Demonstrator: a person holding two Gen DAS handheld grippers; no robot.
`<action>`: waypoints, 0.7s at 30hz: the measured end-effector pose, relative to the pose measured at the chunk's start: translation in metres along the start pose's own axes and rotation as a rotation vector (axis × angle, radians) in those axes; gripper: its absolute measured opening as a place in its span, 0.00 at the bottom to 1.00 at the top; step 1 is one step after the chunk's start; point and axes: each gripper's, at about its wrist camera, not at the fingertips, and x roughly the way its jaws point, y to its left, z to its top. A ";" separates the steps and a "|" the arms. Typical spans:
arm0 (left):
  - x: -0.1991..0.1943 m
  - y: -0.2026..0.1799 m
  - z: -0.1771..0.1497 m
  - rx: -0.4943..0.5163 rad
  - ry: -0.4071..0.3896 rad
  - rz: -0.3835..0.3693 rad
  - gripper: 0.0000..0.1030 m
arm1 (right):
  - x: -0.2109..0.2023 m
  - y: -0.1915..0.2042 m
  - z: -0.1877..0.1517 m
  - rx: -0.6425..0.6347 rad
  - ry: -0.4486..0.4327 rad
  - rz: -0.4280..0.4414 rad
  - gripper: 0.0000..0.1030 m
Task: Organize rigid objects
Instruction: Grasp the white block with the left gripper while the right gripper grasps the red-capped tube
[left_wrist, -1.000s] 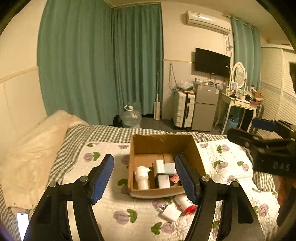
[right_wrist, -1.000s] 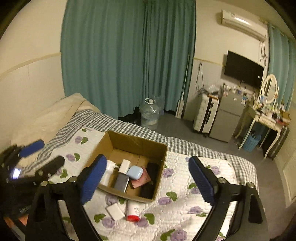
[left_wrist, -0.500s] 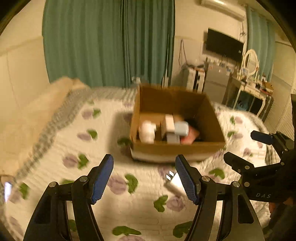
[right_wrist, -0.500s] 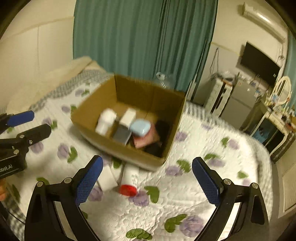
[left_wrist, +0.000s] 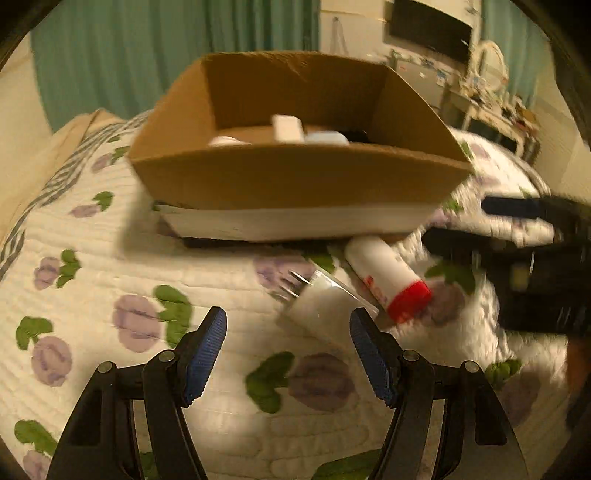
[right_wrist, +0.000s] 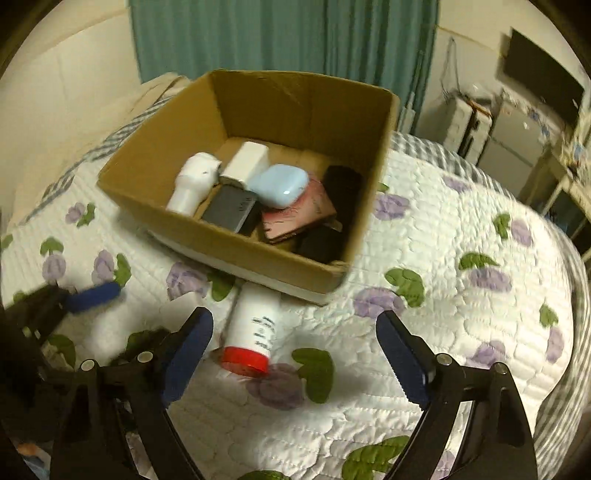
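A brown cardboard box sits open on the bed, on a white quilt printed with purple flowers and green leaves. Inside it, from left to right, lie a white bottle-shaped gadget, a white block resting above a dark grey slab, a pale blue rounded case and a pink booklet, with dark items I cannot make out along the right wall.

Two things are outside the box, on the quilt just near its front edge. A white cylindrical bottle with a red cap lies on its side, cap toward the near side, its far end touching the box's base. Just left of it lies a white plug adapter, metal prongs pointing toward the box, apparently touching the bottle.

The left gripper hangs low over the quilt with its blue-padded jaws spread wide and nothing between them; the adapter lies just beyond its right fingertip. The right gripper is likewise wide apart and empty, the bottle's red cap lying between its finger lines, nearer the left finger.
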 end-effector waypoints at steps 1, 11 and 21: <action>0.002 -0.004 -0.001 0.022 0.004 -0.002 0.70 | 0.000 -0.006 0.001 0.024 0.003 0.000 0.88; 0.036 -0.027 -0.001 0.141 0.086 -0.009 0.70 | 0.000 -0.020 0.005 0.070 0.010 -0.035 0.88; 0.033 -0.014 0.003 0.094 0.069 -0.027 0.63 | 0.004 -0.024 0.004 0.090 0.023 -0.046 0.87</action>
